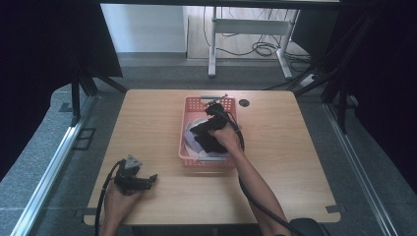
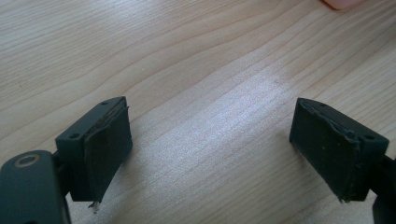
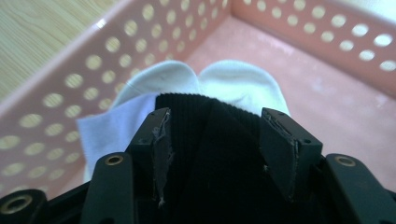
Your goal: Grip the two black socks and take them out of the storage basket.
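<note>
My right gripper (image 1: 210, 129) reaches down into a pink perforated basket (image 1: 183, 129) at the table's middle. In the right gripper view its jaws (image 3: 212, 140) hold a black ribbed sock (image 3: 210, 135) that spans the whole gap, and both pads press on the fabric. Under it lie white socks (image 3: 233, 79) and a pale lilac cloth (image 3: 102, 130) on the basket's floor (image 3: 327, 93). From above, the black sock (image 1: 204, 140) is a dark bundle left of the right hand. My left gripper (image 1: 147, 179) rests near the table's front left, open, with bare wood between its jaws (image 2: 210, 144).
The wooden table (image 1: 147, 118) has a round cable hole (image 1: 244, 103) just right of the basket's far end. A cable (image 1: 255, 196) trails from the right gripper along the forearm. Dark curtains and metal rails flank the table, and a white desk frame (image 1: 248, 27) stands beyond.
</note>
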### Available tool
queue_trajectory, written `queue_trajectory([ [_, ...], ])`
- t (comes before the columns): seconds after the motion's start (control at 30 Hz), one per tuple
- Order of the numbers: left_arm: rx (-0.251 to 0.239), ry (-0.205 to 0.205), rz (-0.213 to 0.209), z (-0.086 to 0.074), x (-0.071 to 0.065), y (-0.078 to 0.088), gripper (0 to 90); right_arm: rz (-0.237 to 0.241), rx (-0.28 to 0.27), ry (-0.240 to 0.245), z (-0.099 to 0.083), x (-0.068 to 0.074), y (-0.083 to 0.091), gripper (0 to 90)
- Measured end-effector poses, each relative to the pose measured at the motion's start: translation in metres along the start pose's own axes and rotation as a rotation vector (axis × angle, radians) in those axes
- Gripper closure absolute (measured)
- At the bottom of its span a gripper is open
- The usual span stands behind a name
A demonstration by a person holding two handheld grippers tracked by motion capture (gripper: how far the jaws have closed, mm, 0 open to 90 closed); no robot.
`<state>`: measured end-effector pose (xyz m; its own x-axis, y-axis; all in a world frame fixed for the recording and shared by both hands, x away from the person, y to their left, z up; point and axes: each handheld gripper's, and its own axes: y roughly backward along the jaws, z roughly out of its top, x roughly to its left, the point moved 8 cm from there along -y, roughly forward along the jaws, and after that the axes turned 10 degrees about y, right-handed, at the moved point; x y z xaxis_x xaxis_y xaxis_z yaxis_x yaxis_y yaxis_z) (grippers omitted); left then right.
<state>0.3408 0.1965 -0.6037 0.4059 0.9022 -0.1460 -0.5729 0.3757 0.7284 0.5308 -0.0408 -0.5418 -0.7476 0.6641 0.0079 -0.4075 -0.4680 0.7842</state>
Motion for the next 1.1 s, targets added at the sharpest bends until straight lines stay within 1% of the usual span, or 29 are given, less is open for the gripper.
queue_trajectory([
  [0.1, 0.000, 0.000, 0.001, 0.000, 0.000, 0.000, 12.6, 0.005, 0.022, -0.008, -0.003, 0.001, -0.007, 45.4],
  [0.17, 0.000, 0.000, 0.001, 0.000, 0.000, 0.000, 12.6, -0.007, 0.053, 0.003, -0.007, 0.000, -0.012, 46.3],
  [0.23, 0.000, 0.000, 0.000, 0.000, 0.000, 0.000, 12.6, 0.002, 0.064, 0.006, -0.010, 0.001, -0.016, 50.2],
  [0.27, 0.000, 0.000, 0.001, 0.000, 0.000, 0.000, 12.6, 0.004, 0.068, 0.006, -0.011, 0.001, -0.017, 53.4],
  [0.3, 0.000, 0.000, 0.000, 0.000, 0.000, 0.000, 12.6, 0.000, 0.076, 0.018, -0.012, 0.001, -0.017, 59.1],
  [0.4, 0.000, 0.000, 0.000, 0.000, 0.000, 0.000, 12.6, 0.001, 0.073, 0.036, -0.014, 0.002, -0.017, 76.5],
  [0.47, 0.000, 0.000, 0.000, 0.000, 0.000, 0.000, 12.6, -0.008, 0.070, 0.046, -0.014, 0.003, -0.015, 83.4],
  [0.5, 0.000, 0.000, 0.001, 0.000, 0.000, 0.000, 12.6, -0.015, 0.073, 0.051, -0.014, 0.003, -0.014, 84.6],
  [0.57, 0.000, 0.000, 0.000, 0.000, 0.000, 0.000, 12.6, -0.022, 0.065, 0.046, -0.013, 0.003, -0.011, 86.0],
  [0.67, 0.000, -0.001, 0.001, 0.000, 0.000, 0.000, 12.6, -0.030, 0.031, 0.043, -0.007, 0.002, -0.001, 86.5],
  [0.7, 0.000, -0.001, 0.001, 0.000, 0.000, 0.000, 12.6, -0.030, 0.031, 0.043, -0.007, 0.002, -0.001, 86.5],
  [0.73, 0.000, -0.001, 0.001, 0.000, 0.000, 0.000, 12.6, -0.033, 0.015, 0.042, -0.004, 0.002, 0.003, 86.5],
  [0.77, 0.000, -0.001, 0.001, 0.000, 0.000, 0.000, 12.6, -0.034, -0.010, 0.040, 0.001, 0.003, 0.012, 86.5],
  [0.9, 0.000, -0.001, 0.000, 0.000, 0.000, 0.000, 12.6, -0.028, -0.052, 0.058, 0.010, 0.003, 0.030, 86.5],
  [0.93, 0.000, -0.001, 0.001, 0.000, 0.000, 0.000, 12.6, -0.017, -0.063, 0.065, 0.012, 0.004, 0.034, 86.5],
  [1.0, -0.001, -0.001, 0.001, 0.000, 0.000, 0.000, 12.6, -0.018, -0.078, 0.076, 0.014, 0.005, 0.042, 86.5],
  [1.03, -0.001, -0.001, 0.001, 0.000, 0.000, 0.000, 12.6, -0.018, -0.078, 0.076, 0.014, 0.005, 0.042, 86.5],
  [1.1, 0.000, 0.000, 0.001, 0.000, 0.000, 0.000, 12.6, -0.018, -0.096, 0.078, 0.017, 0.006, 0.050, 86.5],
])
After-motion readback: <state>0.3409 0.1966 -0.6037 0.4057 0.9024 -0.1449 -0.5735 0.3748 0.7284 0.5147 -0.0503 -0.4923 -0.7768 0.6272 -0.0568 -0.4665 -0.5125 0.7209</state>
